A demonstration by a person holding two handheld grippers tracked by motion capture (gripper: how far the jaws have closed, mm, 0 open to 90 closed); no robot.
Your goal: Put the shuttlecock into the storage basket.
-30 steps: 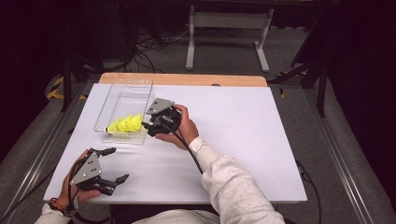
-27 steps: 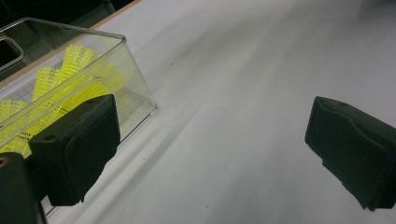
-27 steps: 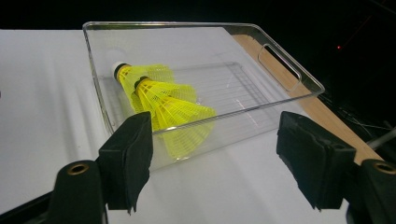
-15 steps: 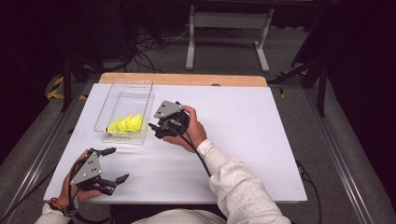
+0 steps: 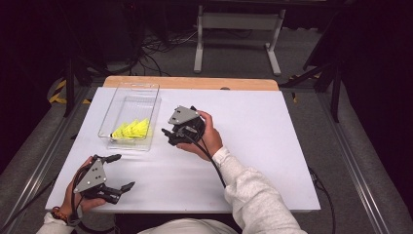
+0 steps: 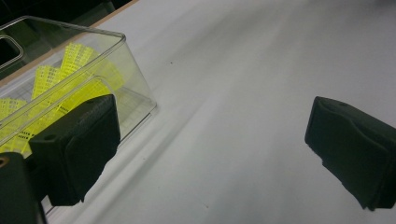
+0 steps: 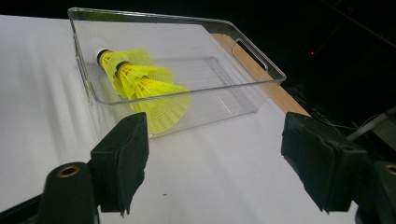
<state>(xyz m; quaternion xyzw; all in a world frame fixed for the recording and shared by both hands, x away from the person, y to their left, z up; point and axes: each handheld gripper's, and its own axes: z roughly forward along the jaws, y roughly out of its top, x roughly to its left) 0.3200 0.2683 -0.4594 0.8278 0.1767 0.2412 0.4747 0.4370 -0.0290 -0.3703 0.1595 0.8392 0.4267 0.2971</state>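
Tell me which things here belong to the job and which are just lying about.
Part of the job:
- yellow plastic shuttlecocks
- clear plastic tray holding them
- right tool, jaws open, empty, beside the tray
- left tool, jaws open, empty

Just lying about:
- white table sheet
- grey metal stand
- floor cables

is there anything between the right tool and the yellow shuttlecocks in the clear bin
Yes: the clear bin's near side wall. The shuttlecocks lie inside against it, and the right tool, jaws open and empty, sits outside that wall on the white table. The bin's top is open, so from above nothing visible blocks them.
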